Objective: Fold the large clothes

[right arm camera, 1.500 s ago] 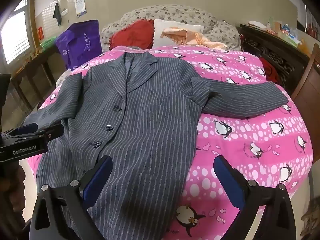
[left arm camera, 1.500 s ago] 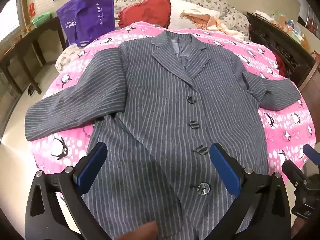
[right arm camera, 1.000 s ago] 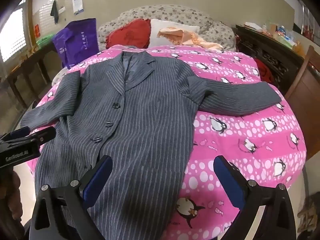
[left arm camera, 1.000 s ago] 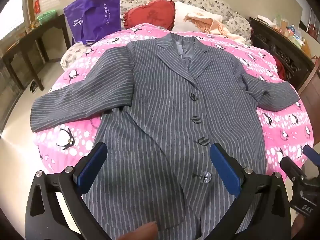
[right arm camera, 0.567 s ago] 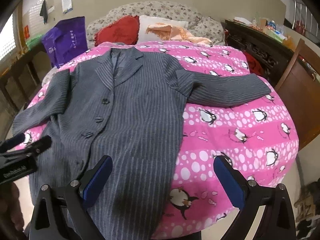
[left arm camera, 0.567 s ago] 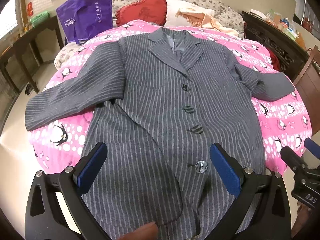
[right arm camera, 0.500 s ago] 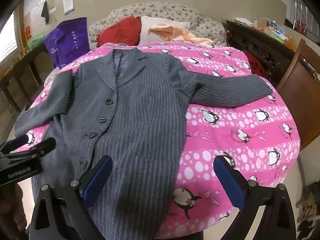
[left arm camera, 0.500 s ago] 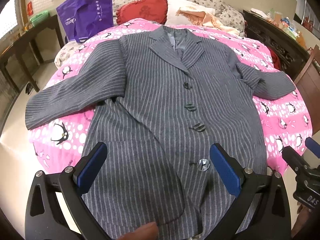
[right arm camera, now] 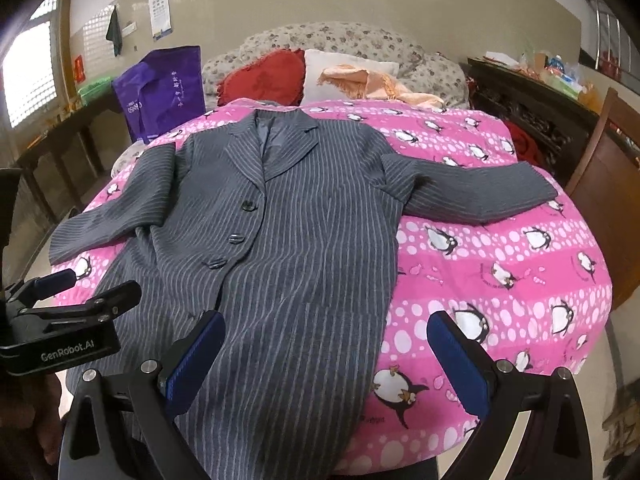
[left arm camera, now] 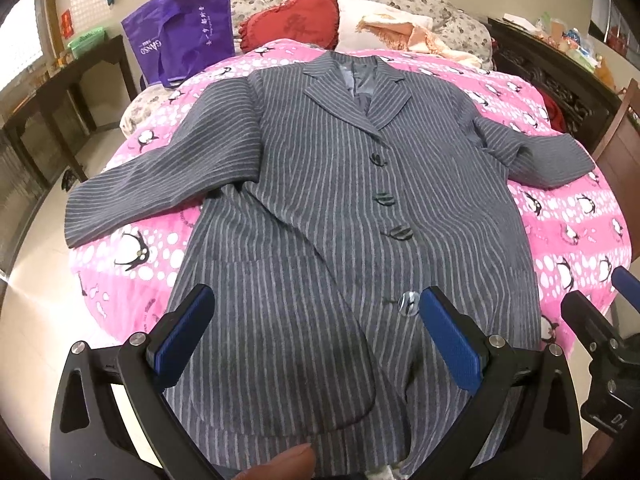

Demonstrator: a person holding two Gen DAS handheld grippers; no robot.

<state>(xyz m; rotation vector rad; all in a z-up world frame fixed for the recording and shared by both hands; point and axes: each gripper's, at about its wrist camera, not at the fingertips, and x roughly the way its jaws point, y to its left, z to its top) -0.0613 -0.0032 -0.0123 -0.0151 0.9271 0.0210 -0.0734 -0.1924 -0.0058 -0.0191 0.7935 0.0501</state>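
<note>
Left claw [left arm camera: 312, 332] spread wide, blue pads [left arm camera: 182, 334] on each side of the coat's lower front, gripping nothing. It hovers over the hem end, and a fingertip [left arm camera: 288, 466] pokes in at the bottom edge of the left wrist view. Right claw [right arm camera: 324, 354] is just as wide and empty, its left pad over the coat's side, its right pad over bare quilt.

The grey pinstriped coat [left arm camera: 340, 208] lies flat, face up, on the bed, collar toward the pillows, hem toward the claws. 4 buttons run down its front; the lowest button [left arm camera: 408, 303] sits just beside the left claw's right pad. The left sleeve [left arm camera: 160, 188] stretches out to the bed's left edge; the right sleeve [right arm camera: 472, 192] lies straight out across the pink penguin quilt [right arm camera: 500, 264].

Nothing rests on the coat, so both claws have open cloth beneath them. Farther back, a red heart cushion [left arm camera: 292, 20], a white pillow [right arm camera: 348, 70] with a peach scarf [right arm camera: 384, 84] draped on it. A purple bag [left arm camera: 180, 32] stands at the bed's far left corner, by a dark worktop [left arm camera: 60, 92]. On the right, a dark cabinet [right arm camera: 532, 116] crowded with small items and a wooden chair [right arm camera: 608, 196] close to the bed's edge.
</note>
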